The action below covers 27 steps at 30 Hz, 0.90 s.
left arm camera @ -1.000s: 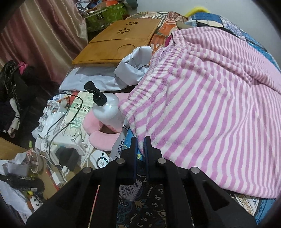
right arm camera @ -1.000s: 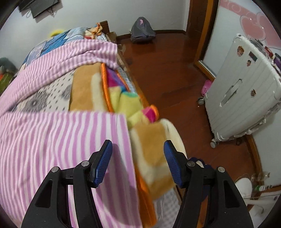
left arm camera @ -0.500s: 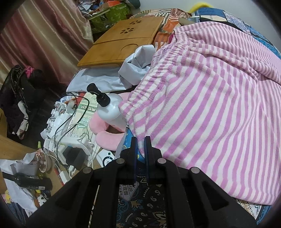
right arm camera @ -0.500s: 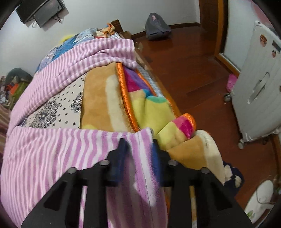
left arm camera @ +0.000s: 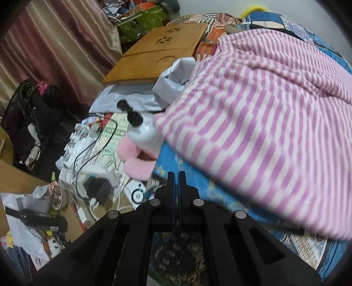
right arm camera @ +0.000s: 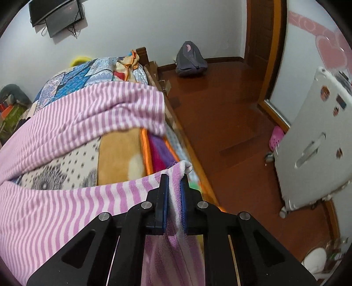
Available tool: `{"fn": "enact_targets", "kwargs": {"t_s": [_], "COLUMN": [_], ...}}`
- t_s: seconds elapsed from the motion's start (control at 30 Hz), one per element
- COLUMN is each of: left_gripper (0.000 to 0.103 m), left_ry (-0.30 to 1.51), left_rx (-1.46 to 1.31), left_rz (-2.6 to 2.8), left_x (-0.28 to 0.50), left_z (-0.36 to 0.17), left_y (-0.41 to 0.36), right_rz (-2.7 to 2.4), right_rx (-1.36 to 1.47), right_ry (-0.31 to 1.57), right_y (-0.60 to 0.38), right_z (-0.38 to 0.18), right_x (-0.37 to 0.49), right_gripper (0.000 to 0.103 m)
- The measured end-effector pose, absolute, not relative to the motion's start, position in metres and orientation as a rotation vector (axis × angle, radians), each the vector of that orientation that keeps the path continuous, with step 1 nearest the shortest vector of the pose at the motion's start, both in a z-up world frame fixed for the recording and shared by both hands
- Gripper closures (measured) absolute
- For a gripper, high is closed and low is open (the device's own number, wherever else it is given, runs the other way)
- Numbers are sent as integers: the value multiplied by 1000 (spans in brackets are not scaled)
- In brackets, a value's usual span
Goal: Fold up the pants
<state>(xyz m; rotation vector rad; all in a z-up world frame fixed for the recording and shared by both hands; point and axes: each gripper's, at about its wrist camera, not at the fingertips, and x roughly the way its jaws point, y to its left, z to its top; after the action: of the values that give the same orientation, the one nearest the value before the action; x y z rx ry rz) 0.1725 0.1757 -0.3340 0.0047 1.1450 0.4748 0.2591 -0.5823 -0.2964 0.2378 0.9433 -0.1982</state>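
Low in the left wrist view, the left gripper (left arm camera: 176,176) is closed with nothing visibly between its pads; the pink-striped fleece pants (left arm camera: 259,132) fill the right. At bottom centre of the right view, the right gripper (right arm camera: 175,182) pinches their hem corner; next it likely carries that corner across

The walls (right arm camera: 136,28) are plain white. A dark screen (right arm camera: 58,14) hangs on the wall at 11 o'clock. The floor (right arm camera: 220,105) is red-brown wood and shines under soft light. A wooden door frame (right arm camera: 271,55) stands at 1 o'clock. A reddish curtain (left arm camera: 55,50) hangs at 10 o'clock in the left view.
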Motion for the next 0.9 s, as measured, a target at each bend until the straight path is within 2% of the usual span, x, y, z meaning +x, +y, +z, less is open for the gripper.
{"fn": "enact_targets", "kwargs": {"t_s": [0.2,0.3,0.4,0.43,0.47,0.6,0.67,0.73,0.9], "left_gripper": [102,102,101,101,100,93,85,75,70], "left_ry": [1130,1122,1090,1077,1063,1003,978,959,945], "left_rx": [-57,-53,-59,-63,-64,-53,-54,-55,-62], "left_rz": [483,480,459,443,428,369,335,316,262], "left_x": [156,160,172,178,185,223,247,267,327], "left_z": [-330,-321,-303,-297,-290,-265,-256,-251,-250], "left_y": [186,190,192,192,192,185,181,177,172], "right_rz": [-170,-181,-191,-190,-189,-175,-167,-152,-129], "right_rx": [198,163,154,147,139,97,94,98,78], "right_ry": [1035,1068,1059,1049,1037,979,942,906,857], "right_y": [-572,-565,-563,-562,-561,-552,-548,-542,-526], "right_z": [-308,-311,-302,-297,-291,-258,-243,-229,-206], "right_x": [290,290,283,281,278,275,278,282,302], "right_gripper": [93,87,70,62,58,56,48,48,47]}}
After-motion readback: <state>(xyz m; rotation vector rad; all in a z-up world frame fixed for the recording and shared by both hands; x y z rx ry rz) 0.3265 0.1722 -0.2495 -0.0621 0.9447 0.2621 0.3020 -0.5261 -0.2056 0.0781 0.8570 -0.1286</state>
